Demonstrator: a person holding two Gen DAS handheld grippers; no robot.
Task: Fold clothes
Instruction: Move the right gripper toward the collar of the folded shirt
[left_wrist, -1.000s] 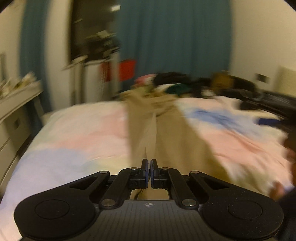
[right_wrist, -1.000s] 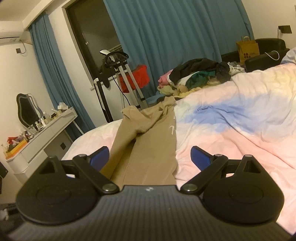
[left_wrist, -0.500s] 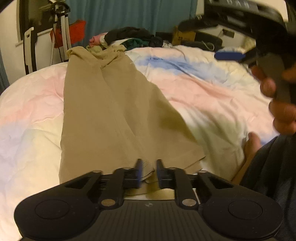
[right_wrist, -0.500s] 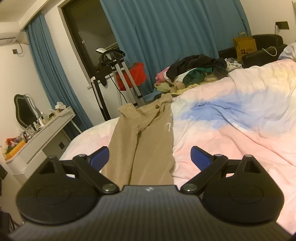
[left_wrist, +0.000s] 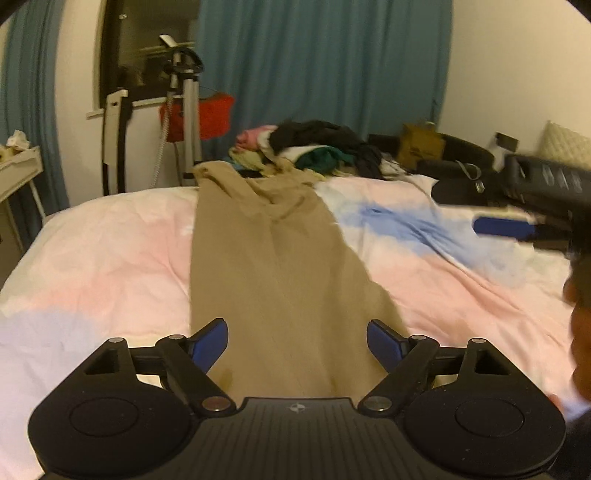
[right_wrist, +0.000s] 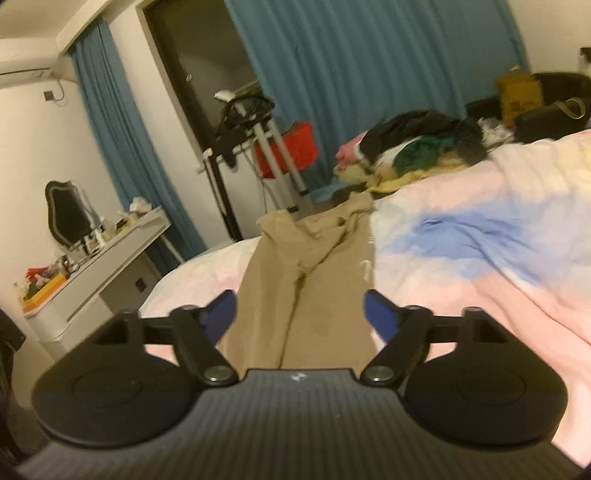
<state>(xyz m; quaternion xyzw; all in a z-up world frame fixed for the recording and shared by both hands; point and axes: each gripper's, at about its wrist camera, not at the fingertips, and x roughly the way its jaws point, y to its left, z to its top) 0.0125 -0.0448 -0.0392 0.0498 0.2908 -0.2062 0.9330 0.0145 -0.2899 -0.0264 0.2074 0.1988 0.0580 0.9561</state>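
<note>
Tan trousers (left_wrist: 280, 280) lie stretched lengthwise on the pastel bedspread (left_wrist: 96, 266), waist at the far end, leg ends near me. They also show in the right wrist view (right_wrist: 306, 288). My left gripper (left_wrist: 295, 339) is open and empty, just above the near leg ends. My right gripper (right_wrist: 299, 314) is open and empty, above the trousers' near part. The right gripper also shows blurred at the right edge of the left wrist view (left_wrist: 517, 229).
A pile of unfolded clothes (left_wrist: 306, 147) lies at the bed's far end before blue curtains (left_wrist: 317, 74). A metal stand (right_wrist: 266, 147) with a red cloth stands behind. A white dressing table (right_wrist: 103, 266) stands left. A brown paper bag (right_wrist: 517, 92) sits far right.
My left gripper has let go of the trouser leg and opened wide, then lifted back. The right gripper has shifted left over the trousers, staying open.
</note>
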